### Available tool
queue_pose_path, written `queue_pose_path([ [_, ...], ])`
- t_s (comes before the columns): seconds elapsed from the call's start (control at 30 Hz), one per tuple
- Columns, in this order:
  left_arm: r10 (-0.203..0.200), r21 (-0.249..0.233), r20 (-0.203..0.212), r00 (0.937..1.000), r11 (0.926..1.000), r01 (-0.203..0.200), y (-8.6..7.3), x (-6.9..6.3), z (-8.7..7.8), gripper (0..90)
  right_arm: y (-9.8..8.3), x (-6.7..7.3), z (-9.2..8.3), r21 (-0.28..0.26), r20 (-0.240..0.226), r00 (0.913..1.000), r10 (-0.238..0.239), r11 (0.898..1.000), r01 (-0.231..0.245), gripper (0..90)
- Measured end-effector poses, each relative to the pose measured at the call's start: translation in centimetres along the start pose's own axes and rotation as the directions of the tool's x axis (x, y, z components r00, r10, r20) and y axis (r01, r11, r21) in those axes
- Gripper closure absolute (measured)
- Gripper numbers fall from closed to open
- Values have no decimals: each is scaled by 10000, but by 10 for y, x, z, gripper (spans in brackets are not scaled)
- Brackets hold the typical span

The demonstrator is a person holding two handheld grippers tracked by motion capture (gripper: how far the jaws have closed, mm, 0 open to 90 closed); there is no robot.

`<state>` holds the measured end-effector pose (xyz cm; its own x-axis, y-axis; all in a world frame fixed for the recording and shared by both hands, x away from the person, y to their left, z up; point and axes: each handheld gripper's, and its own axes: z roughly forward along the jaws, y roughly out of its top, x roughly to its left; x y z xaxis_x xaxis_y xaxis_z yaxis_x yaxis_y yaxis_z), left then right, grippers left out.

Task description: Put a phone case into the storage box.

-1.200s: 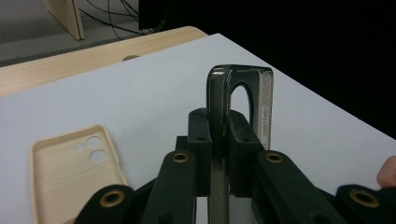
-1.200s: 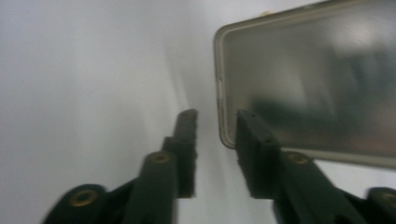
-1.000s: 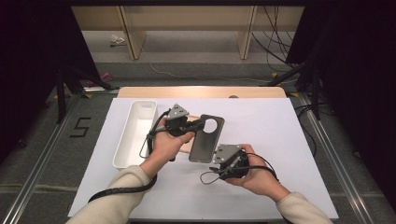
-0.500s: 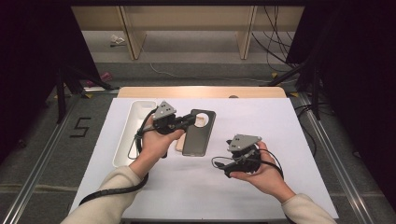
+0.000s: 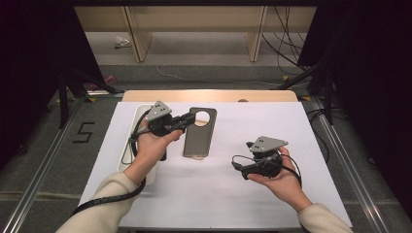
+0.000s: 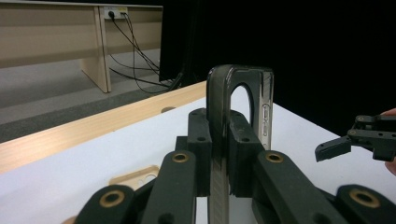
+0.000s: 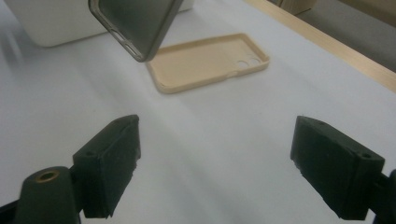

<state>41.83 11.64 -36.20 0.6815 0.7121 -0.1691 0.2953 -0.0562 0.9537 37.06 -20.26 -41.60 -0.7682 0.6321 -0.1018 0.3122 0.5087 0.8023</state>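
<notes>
The left tongs [image 5: 187, 120] are clamped on the dark phone case [image 5: 198, 138]. In the left gripper view the two pads [image 6: 200, 140] press its thin wall from either side, and the arch of the camera hole stands just above them [image 6: 240, 93]. The grip sits at the hole end. From there the case's long axis runs back toward the person, so its plain end hangs free, clear of the white worktop [image 5: 243, 126].

The right tongs [image 5: 243, 167] stand wide apart. Their jaws have just been opening, and nothing lies between them but bare worktop [image 7: 229, 158]. They point toward the left hand. The free end of the dark case [image 7: 135, 23] lies ahead of them and off to their left, near but not touching.

A beige phone case [image 7: 205, 60] lies flat on the worktop, hollow side up. It sits under and just beyond that free end, with its long axis slanting across the right tongs' line. A white tray [image 5: 127, 145] sits farther off, on the left hand's side.

The dark case's free end is the part nearer the right hand. Any regrasp there would probably mean moving forward and left, with the pads turned to meet the thin edge. The left hand alone is carrying the case.
</notes>
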Motion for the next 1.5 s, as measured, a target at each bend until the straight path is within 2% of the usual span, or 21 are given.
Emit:
queue_pose_path([
  [0.3, 85, -265, -89, 9999, 9996, -87, 8, 9, -10, 816, -8, -10, -10, -115, 254, 9984, 512, 9986, -510, 170],
  [0.63, 92, -648, -158, 9998, 9978, -102, 17, 22, -24, 816, -17, -18, -17, -245, 581, 9944, 886, 9959, -873, 169],
  [1.03, 160, -876, -498, 9986, 9959, -203, 29, 40, -41, 816, -22, -23, -23, -308, 741, 9909, 1122, 9934, -1102, 167],
  [1.5, 408, -1053, -452, 9981, 9934, -454, 36, 56, -49, 816, -27, -28, -28, -403, 871, 9863, 1400, 9898, -1369, 166],
])
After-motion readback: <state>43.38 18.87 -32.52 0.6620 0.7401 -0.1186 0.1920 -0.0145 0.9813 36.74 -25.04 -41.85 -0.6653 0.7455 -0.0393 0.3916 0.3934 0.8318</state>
